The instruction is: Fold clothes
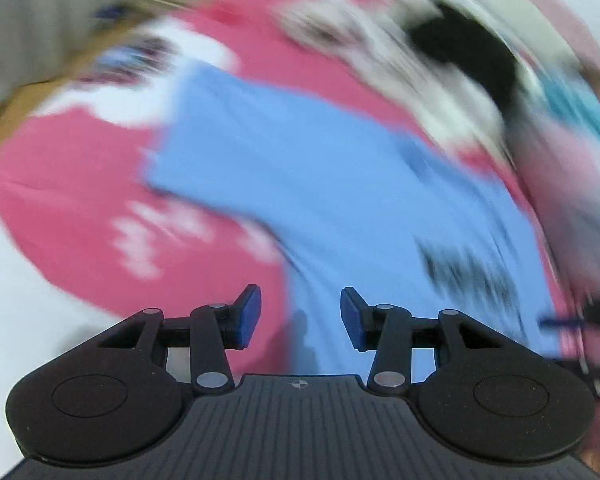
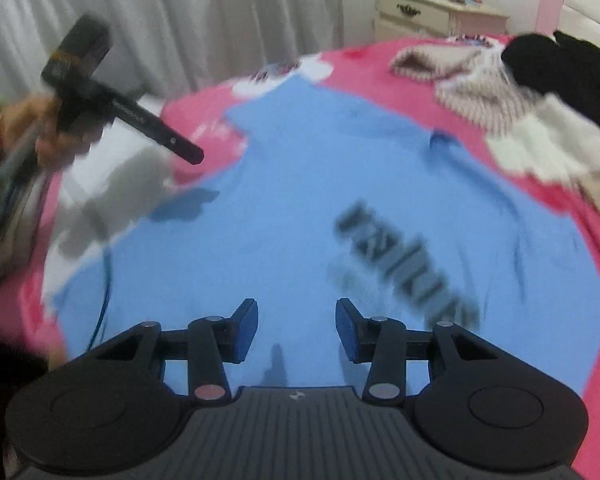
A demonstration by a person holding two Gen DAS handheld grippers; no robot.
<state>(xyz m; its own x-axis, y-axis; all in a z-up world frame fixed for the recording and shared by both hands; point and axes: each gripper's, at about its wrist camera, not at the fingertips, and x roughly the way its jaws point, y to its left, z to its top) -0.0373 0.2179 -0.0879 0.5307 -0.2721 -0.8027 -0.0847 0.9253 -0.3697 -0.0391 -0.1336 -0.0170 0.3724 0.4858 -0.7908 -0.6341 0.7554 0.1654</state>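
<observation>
A light blue T-shirt (image 2: 300, 208) with dark lettering lies spread flat on a pink bedspread (image 2: 380, 76); it also shows, blurred, in the left wrist view (image 1: 308, 168). My right gripper (image 2: 297, 330) is open and empty, just above the shirt's near hem. My left gripper (image 1: 301, 318) is open and empty above the shirt's left edge. In the right wrist view the left gripper's body (image 2: 112, 108) is held in a hand at the left, above the bed.
A heap of other clothes lies at the bed's far right: a striped knit (image 2: 460, 76), a black garment (image 2: 560, 68) and a white one (image 2: 548, 144). A cream bedside cabinet (image 2: 432, 12) and grey curtains (image 2: 160, 20) stand behind the bed.
</observation>
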